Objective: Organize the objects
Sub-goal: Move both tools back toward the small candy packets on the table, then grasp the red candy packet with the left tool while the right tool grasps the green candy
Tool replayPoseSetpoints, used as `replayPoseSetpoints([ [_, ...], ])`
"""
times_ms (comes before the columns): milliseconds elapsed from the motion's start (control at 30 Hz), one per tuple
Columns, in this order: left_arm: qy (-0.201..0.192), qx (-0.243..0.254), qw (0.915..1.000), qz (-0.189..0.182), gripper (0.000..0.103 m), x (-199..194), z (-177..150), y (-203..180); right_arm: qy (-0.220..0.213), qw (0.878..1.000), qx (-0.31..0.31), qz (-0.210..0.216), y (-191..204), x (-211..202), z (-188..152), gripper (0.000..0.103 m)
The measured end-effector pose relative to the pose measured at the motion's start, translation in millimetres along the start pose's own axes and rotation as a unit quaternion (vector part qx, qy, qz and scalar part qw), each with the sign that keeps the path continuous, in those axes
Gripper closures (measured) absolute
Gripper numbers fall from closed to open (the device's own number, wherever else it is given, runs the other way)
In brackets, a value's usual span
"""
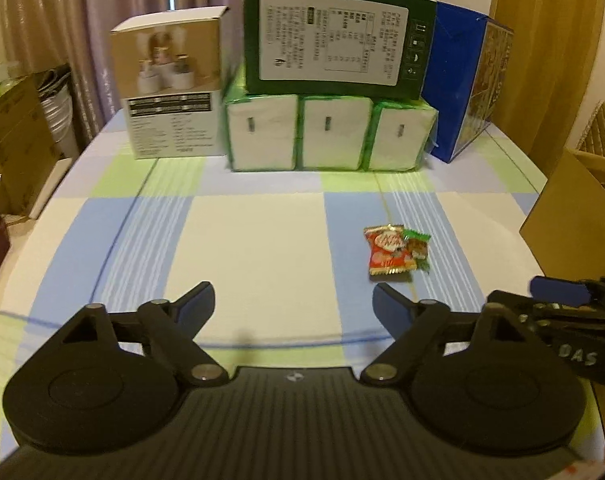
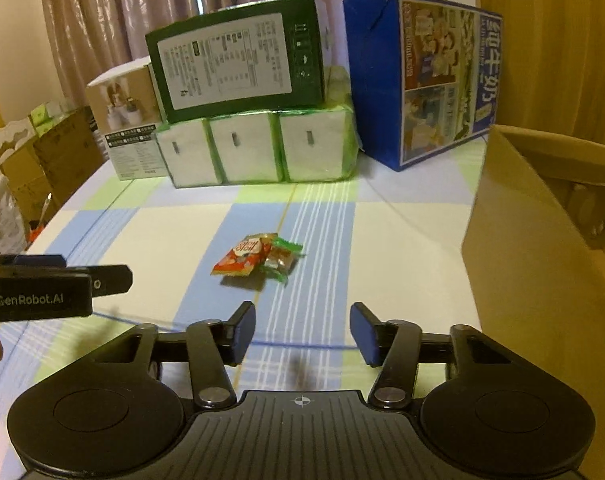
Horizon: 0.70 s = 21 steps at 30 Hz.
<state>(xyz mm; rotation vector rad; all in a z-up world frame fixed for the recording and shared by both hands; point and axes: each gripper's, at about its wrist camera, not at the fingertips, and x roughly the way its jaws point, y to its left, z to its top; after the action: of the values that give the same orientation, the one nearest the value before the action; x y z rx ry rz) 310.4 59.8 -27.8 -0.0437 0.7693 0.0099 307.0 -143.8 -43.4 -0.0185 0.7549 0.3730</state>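
My left gripper (image 1: 293,304) is spread wide and holds nothing; the red snack (image 1: 388,251) and green candy (image 1: 418,249) lie touching on the cloth (image 1: 258,240) at its 1 o'clock. My right gripper (image 2: 302,330) is also parted and holds nothing, snacks at its 11 o'clock. Only the right view shows the brown box (image 2: 542,248) wall at 3 o'clock and the printed face of the blue carton (image 2: 442,80).

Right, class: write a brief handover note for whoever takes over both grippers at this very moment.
Left gripper: open, empty, above the tablecloth.
Right gripper: open, empty, aimed at the snacks.
Red snack packet and green snack packet lie touching mid-table.
Cardboard box stands open at the right.
Done: nothing visibly sorted.
Left: probably move both packets, perhaps into the box.
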Motion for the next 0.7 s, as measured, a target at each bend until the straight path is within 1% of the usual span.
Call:
replayPoseSetpoints([
  [33, 0.001, 0.003, 1.0, -0.004, 0.023, 5.1, 2.5, -1.3, 0.002, 1.0, -0.001, 0.001, -1.4, 6.7, 1.9, 0.062],
  [100, 0.002, 0.013, 0.9999, -0.009, 0.026, 14.5, 6.7, -4.2, 0.005, 1.0, 0.003, 0.003, -4.9, 17.1, 4.7, 0.067],
  [133, 0.003, 0.016, 0.9998, -0.013, 0.029, 18.8, 8.3, -5.6, 0.005, 1.0, 0.006, 0.002, -7.2, 21.6, 5.8, 0.068],
  [267, 0.008, 0.027, 0.9993, -0.027, 0.042, 36.0, 13.5, -9.6, 0.009, 1.0, 0.007, -0.003, -13.4, 35.3, 7.2, 0.072],
  [367, 0.013, 0.027, 0.9987, -0.04, 0.047, 44.9, 16.8, -13.0, 0.015, 1.0, 0.007, -0.005, -17.0, 41.9, 5.3, 0.072],
  [433, 0.013, 0.028, 0.9982, -0.051, 0.048, 50.6, 19.7, -17.4, 0.016, 1.0, 0.006, -0.008, -19.4, 43.7, 3.9, 0.073],
  [600, 0.012, 0.042, 0.9968, -0.068, 0.049, 63.6, 25.9, -34.0, 0.019, 1.0, 0.015, -0.012, -28.0, 45.5, 3.6, 0.073],
  [700, 0.012, 0.04, 0.9957, -0.082, 0.048, 72.1, 29.1, -44.4, 0.019, 1.0, 0.017, -0.015, -32.2, 46.6, 3.3, 0.072],
])
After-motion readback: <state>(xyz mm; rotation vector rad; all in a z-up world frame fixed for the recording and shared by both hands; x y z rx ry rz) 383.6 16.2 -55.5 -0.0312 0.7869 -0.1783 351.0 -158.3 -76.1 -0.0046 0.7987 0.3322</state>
